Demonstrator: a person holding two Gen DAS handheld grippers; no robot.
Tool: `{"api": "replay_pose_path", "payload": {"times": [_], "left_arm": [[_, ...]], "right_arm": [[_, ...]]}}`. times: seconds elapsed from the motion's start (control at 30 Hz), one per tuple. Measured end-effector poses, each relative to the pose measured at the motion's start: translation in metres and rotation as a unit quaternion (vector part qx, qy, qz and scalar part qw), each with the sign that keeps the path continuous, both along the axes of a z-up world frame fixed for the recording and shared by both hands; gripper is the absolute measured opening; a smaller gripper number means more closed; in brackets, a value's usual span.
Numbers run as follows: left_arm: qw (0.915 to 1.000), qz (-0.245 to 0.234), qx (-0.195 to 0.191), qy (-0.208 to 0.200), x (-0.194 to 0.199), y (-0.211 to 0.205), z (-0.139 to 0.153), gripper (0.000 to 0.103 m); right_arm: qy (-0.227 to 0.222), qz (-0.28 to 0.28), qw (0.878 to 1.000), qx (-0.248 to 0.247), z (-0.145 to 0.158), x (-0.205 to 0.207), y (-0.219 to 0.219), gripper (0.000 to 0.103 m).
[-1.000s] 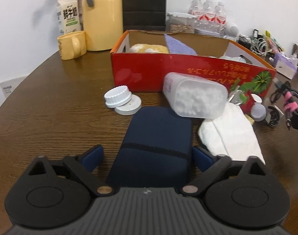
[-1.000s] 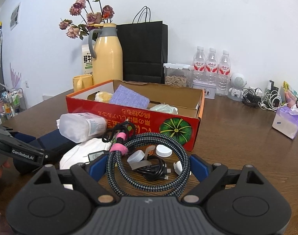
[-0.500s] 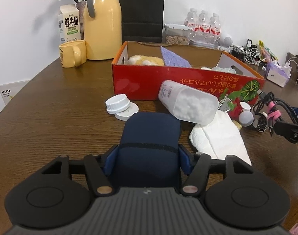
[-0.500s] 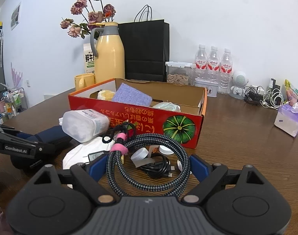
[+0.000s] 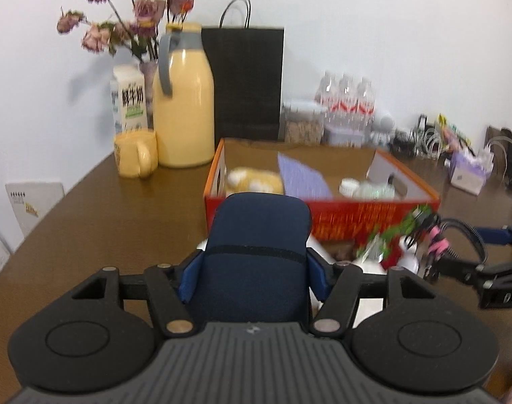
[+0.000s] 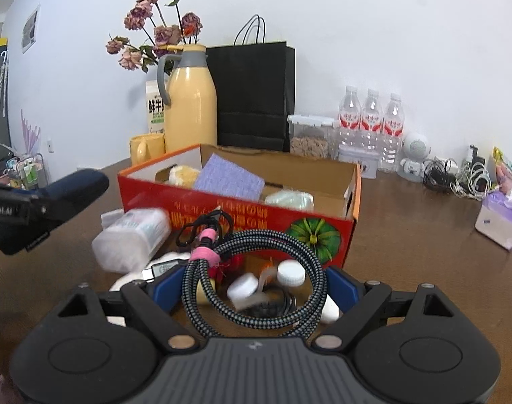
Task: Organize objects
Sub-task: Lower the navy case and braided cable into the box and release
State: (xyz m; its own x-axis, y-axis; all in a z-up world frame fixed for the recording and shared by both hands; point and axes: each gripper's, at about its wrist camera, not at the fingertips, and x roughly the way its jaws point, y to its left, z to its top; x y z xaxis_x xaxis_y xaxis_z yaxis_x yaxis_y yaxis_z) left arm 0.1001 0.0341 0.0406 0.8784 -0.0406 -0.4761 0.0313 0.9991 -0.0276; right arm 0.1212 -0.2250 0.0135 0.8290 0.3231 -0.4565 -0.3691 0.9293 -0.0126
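Clamped in the left gripper (image 5: 254,277), navy case (image 5: 259,256) raised lengthwise toward the red box (image 5: 323,217) just ahead; braided cable coil (image 6: 252,279) between the right gripper (image 6: 252,289) pads.

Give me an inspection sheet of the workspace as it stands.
Surface: brown wooden table, crowded.
Job's things: navy case held off the table; red box open, holding a purple cloth; cotton-ball jar on its side.
Clutter: white caps, yellow jug, yellow mug, black bag, water bottles.
Grippers: left gripper shut on the navy case; right gripper around the braided cable, grip unclear.
Cables: another tangle by the wall.
Surroundings: white wall, dried flowers.
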Motion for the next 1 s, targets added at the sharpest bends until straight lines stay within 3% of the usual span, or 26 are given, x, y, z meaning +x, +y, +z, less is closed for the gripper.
{"api": "replay_pose_path", "payload": {"times": [0.2, 0.43, 0.77, 1.0], "left_arm": [[0.9993, -0.014, -0.006, -0.033, 0.034, -0.019, 0.028, 0.063], [0.9989, -0.012, -0.024, -0.038, 0.093, -0.046, 0.037, 0.063], [0.9983, 0.042, -0.032, -0.026, 0.178, -0.074, 0.019, 0.063], [0.9986, 0.050, -0.018, 0.007, 0.203, -0.079, -0.006, 0.063]], "right_arm": [[-0.027, -0.002, 1.000, 0.003, 0.021, 0.028, 0.009, 0.088], [-0.039, -0.019, 0.999, 0.008, 0.038, 0.082, 0.017, 0.088], [-0.007, -0.071, 0.997, 0.013, 0.019, 0.171, 0.027, 0.088], [0.022, -0.072, 0.997, 0.016, -0.002, 0.185, 0.026, 0.088]]}}
